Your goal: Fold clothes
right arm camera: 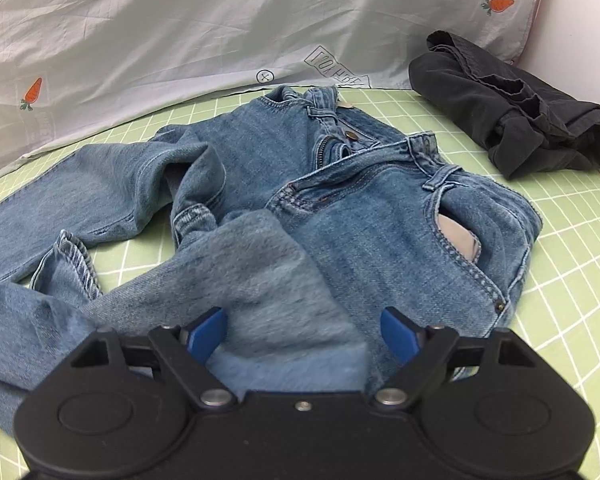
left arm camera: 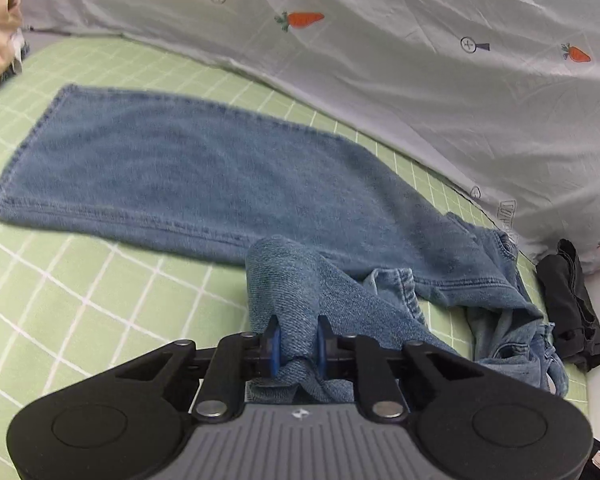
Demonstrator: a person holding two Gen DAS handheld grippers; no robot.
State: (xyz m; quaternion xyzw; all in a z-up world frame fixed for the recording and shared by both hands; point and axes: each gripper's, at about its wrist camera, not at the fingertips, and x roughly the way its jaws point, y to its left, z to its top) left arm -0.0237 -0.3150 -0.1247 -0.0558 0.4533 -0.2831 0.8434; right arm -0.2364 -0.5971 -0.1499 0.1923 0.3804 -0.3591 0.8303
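Green checked bed sheet (left arm camera: 80, 300) w/ carrot-print duvet (left arm camera: 420, 60) behind. Left view: my left hand-held gripper (left arm camera: 298, 344) is clamped on a bunched fold of the blue jeans (left arm camera: 180, 168), one leg flat across the sheet. Right view: my right hand-held gripper (right arm camera: 303, 334) gapes wide over denim, pads not pressing; waistband beyond, dark garment (right arm camera: 512, 116) near the far right.

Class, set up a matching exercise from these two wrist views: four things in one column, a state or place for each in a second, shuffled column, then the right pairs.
Things:
1. blue denim jeans
2. dark grey bundled garment
3. left gripper
4. right gripper

States:
A. clamped on a fold of denim
B. jaws wide apart
C. spread out, waistband unbuttoned
D. bunched up beside the white wall

Pairs: 1-C, 2-D, 3-A, 4-B
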